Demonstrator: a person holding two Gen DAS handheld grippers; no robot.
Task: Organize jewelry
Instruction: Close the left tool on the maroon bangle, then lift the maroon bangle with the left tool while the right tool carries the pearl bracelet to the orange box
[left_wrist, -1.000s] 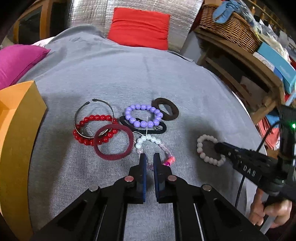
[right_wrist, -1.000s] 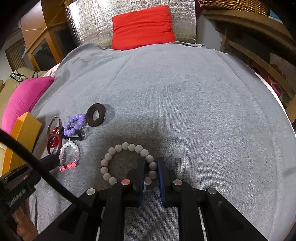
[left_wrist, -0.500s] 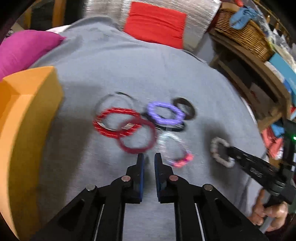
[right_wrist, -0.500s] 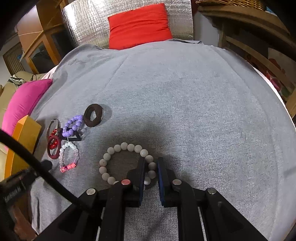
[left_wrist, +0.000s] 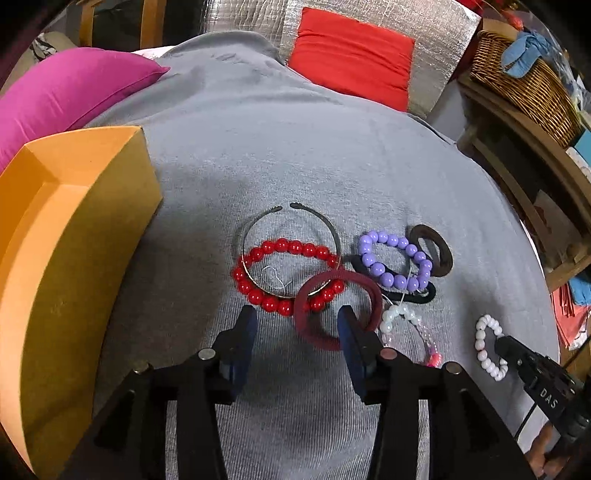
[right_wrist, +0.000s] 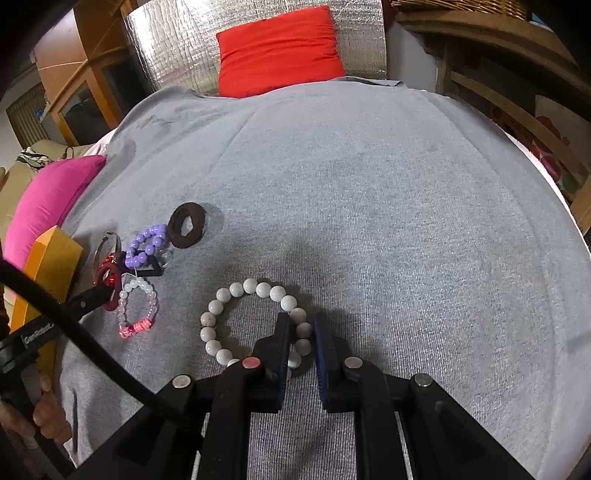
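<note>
On grey cloth (left_wrist: 295, 166): L tongs (left_wrist: 295, 328) spread at maroon bangle (left_wrist: 314, 332), R tongs (right_wrist: 300, 332) gripping white bead bracelet (right_wrist: 236, 291).

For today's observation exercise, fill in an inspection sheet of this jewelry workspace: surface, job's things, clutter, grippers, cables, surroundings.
Surface: grey cloth, lightly creased.
Job's things: orange box at left; maroon ring overlapping red bead bracelet and metal bangle; purple bead bracelet; brown ring; white bead bracelet.
Clutter: nothing seen.
Grippers: left gripper open, one finger inside the maroon ring; right gripper shut on white bead bracelet.
Cables: black cable crossing lower left.
Surroundings: red cushion, pink cushion, wicker basket.
</note>
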